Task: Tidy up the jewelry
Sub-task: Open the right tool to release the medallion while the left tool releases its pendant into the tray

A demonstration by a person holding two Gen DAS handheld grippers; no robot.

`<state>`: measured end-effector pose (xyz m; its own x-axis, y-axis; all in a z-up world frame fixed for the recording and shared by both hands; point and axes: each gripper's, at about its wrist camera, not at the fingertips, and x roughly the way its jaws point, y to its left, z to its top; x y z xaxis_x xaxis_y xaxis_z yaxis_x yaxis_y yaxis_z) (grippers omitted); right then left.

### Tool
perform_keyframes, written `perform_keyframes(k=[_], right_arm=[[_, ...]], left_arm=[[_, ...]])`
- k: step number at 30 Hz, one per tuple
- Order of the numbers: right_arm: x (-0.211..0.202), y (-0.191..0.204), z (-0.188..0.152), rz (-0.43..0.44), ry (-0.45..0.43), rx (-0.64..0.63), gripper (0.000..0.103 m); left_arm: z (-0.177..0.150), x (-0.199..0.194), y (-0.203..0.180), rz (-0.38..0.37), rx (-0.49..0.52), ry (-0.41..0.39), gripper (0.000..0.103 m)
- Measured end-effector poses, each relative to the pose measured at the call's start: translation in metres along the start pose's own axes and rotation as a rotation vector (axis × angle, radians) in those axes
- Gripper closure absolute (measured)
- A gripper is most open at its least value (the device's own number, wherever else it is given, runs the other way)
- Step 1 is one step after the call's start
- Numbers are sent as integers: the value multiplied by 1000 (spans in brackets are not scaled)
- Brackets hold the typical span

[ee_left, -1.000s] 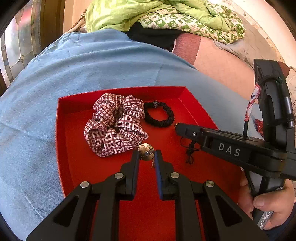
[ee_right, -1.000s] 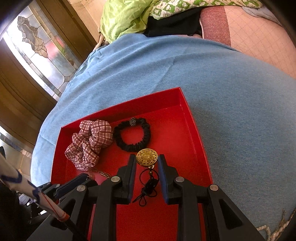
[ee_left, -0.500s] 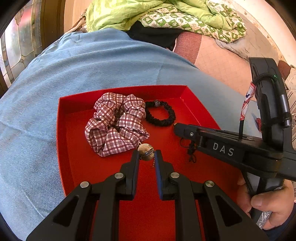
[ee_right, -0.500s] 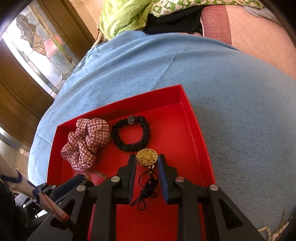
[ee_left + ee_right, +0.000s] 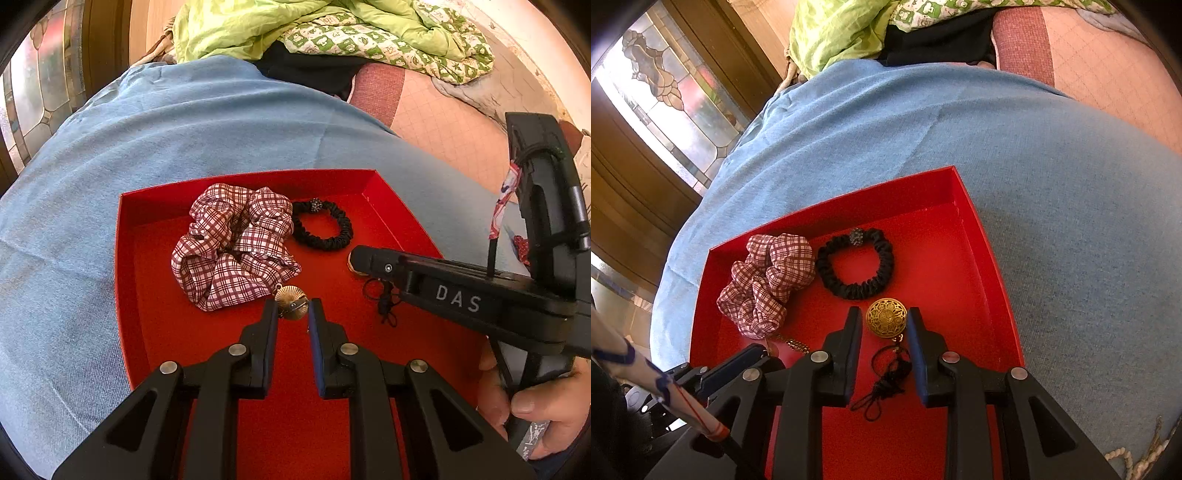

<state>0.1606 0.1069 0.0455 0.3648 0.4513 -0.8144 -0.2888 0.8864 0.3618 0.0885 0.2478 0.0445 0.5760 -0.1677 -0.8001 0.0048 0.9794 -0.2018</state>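
Observation:
A red tray (image 5: 243,176) (image 5: 997,280) lies on a blue cloth. In its far part are a plaid scrunchie (image 5: 236,251) (image 5: 768,280) and a black scrunchie (image 5: 321,229) (image 5: 855,266). My left gripper (image 5: 292,314) (image 5: 753,356) is shut on a gold fan-shaped pendant (image 5: 291,304), low over the tray just in front of the plaid scrunchie. My right gripper (image 5: 884,325) (image 5: 369,260) stands around a round gold filigree pendant (image 5: 886,317). A thin gap shows at its left finger. The pendant's black cord (image 5: 886,380) trails on the tray floor.
The blue cloth (image 5: 1052,184) spreads around the tray. A green quilt (image 5: 332,26) is piled behind it, with a stained-glass door (image 5: 665,85) at the left. A beaded strand (image 5: 1126,454) lies at the cloth's near right. A hand (image 5: 532,406) grips the right gripper's handle.
The right jaws have eased slightly apart around the round pendant, which now rests on the tray. The left gripper and its pendant have not moved.

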Motion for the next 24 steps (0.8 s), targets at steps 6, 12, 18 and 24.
perform_keyframes(k=[6, 12, 18, 24], right_arm=[[-5, 4, -2, 6, -10, -4, 70], [-12, 5, -2, 10, -18, -4, 70], [-21, 5, -3, 16, -27, -4, 69], [-36, 3, -8, 25, -47, -5, 69]], left_arm=[[0, -1, 0, 4, -2, -2, 85], [1, -4, 1, 8, -4, -14, 78], [2, -7, 1, 13, -9, -27, 72], [5, -13, -2, 19, -18, -52, 69]])
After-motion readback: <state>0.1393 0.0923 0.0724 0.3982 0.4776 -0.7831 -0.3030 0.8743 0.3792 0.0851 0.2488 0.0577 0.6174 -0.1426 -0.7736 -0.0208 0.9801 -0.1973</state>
